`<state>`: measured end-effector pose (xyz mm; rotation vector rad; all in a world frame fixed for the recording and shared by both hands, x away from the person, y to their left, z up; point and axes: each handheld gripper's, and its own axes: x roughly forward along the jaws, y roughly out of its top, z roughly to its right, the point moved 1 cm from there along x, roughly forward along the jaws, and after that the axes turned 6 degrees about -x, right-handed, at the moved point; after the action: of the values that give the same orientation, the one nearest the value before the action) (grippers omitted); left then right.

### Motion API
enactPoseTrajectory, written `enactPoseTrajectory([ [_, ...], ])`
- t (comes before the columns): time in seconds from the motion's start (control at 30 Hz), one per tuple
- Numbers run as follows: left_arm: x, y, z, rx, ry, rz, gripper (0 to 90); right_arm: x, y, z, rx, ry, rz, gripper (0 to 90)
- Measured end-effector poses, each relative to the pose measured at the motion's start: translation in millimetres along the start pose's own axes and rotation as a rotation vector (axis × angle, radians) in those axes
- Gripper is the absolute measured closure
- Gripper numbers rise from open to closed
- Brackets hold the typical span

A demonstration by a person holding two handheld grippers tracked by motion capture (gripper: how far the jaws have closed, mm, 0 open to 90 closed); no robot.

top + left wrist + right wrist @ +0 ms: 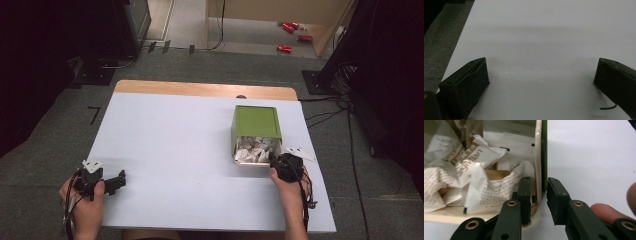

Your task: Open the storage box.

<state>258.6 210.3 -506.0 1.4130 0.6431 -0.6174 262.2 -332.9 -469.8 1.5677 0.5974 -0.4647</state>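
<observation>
now right claw (539, 200) straddles the green box's (257, 121) wall beside paper packets (474, 177).

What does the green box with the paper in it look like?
The box has a green lid that leaves the near end open. The cream tray looks like plastic. Crumpled white and brown printed packets fill it. It lies flat on the table's right half. The right gripper has one jaw on each side of its near corner wall.

- A pale tabletop (180, 145) is seen, with a wooden strip along its far edge.
- Red cans (292, 35) are scattered on the floor beyond.
- Black cables (327, 117) are trailed over grey carpet.
</observation>
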Motion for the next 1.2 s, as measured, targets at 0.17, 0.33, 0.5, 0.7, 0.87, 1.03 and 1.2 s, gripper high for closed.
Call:
enactPoseTrajectory([
  [0.17, 0.0, 0.0, 0.0, 0.0, 0.0, 0.0, 0.0, -10.3, -1.9, 0.3, 0.003, 0.014, 0.017, 74.3],
  [0.33, 0.0, -0.1, 0.0, -0.001, -0.001, 0.001, 0.0, -17.6, -1.1, -0.7, -0.003, 0.015, 0.038, 74.1],
  [0.5, 0.0, -0.1, 0.0, -0.001, -0.001, 0.001, 0.0, -24.8, 3.1, 0.7, 0.009, 0.011, 0.069, 76.8],
  [0.7, 0.0, -0.1, -0.1, 0.0, -0.001, 0.001, 0.0, -31.1, 10.8, -2.3, 0.007, 0.009, 0.103, 82.1],
  [0.87, 0.0, 0.0, 0.0, 0.0, -0.001, 0.001, 0.0, -29.1, 16.0, -5.6, 0.003, -0.01, 0.096, 82.9],
  [1.03, 0.0, -0.1, 0.0, 0.0, 0.0, 0.001, 0.0, -29.3, 15.6, -4.7, 0.01, -0.018, 0.092, 88.1],
  [1.2, 0.0, -0.1, 0.0, 0.0, 0.0, 0.001, 0.0, -29.9, 15.1, -5.9, -0.008, -0.033, 0.092, 89.8],
])
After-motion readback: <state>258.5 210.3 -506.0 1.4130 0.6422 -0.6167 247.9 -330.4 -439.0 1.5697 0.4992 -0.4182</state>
